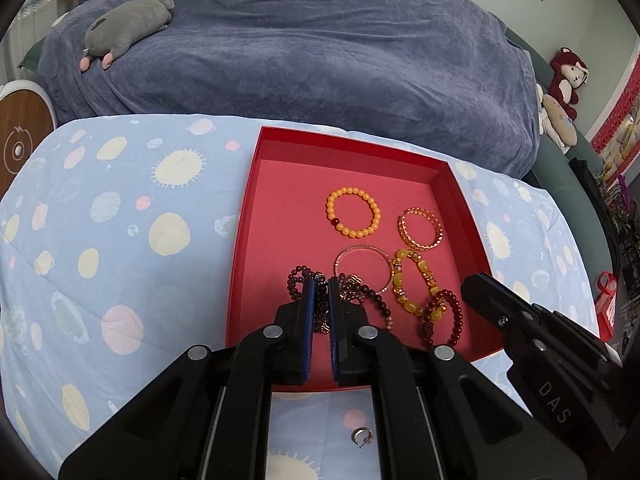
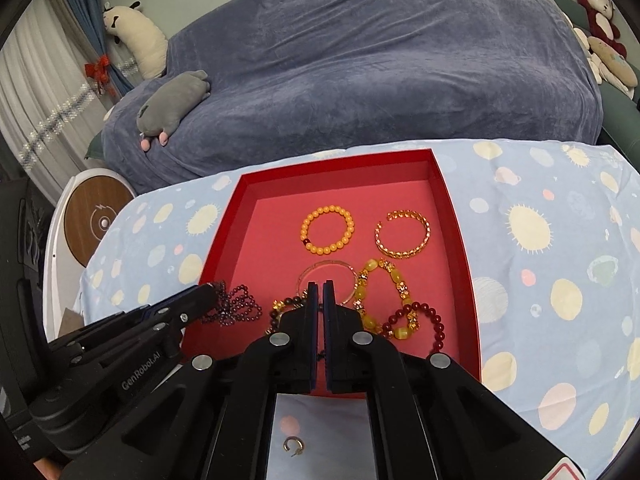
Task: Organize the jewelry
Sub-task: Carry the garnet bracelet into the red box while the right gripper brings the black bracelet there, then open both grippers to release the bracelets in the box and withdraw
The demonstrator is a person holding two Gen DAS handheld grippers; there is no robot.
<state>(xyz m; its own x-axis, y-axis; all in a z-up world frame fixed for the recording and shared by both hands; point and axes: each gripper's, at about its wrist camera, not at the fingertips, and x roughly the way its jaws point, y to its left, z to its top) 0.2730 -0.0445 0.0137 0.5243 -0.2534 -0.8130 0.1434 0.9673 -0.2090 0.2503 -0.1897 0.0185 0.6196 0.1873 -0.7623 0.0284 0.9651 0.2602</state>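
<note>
A red box [image 1: 244, 240] lies on a pale blue spotted cloth [image 1: 120, 240]. Inside it are an orange bead bracelet [image 1: 377, 213], a gold chain bangle [image 1: 420, 246], a clear bangle [image 1: 362, 247], a yellow stone bracelet [image 1: 398, 280] and a dark red bead bracelet [image 1: 456, 312]. My left gripper [image 1: 320, 286] hangs over the box's near left corner, shut on a dark purple bead strand [image 1: 296, 280] whose loops dangle below its tip [image 2: 240, 308]. My right gripper [image 2: 320, 290] is shut over the clear bangle [image 2: 328, 263], with nothing seen between its fingers. A small hoop earring [image 2: 294, 446] lies on the cloth in front of the box.
Behind the cloth rises a bed or sofa under a blue-grey blanket [image 1: 320, 60] with a grey plush toy [image 1: 128, 20] on it. A round wooden-topped device [image 2: 96, 216] stands at the left. Stuffed toys [image 1: 566, 76] sit at the far right.
</note>
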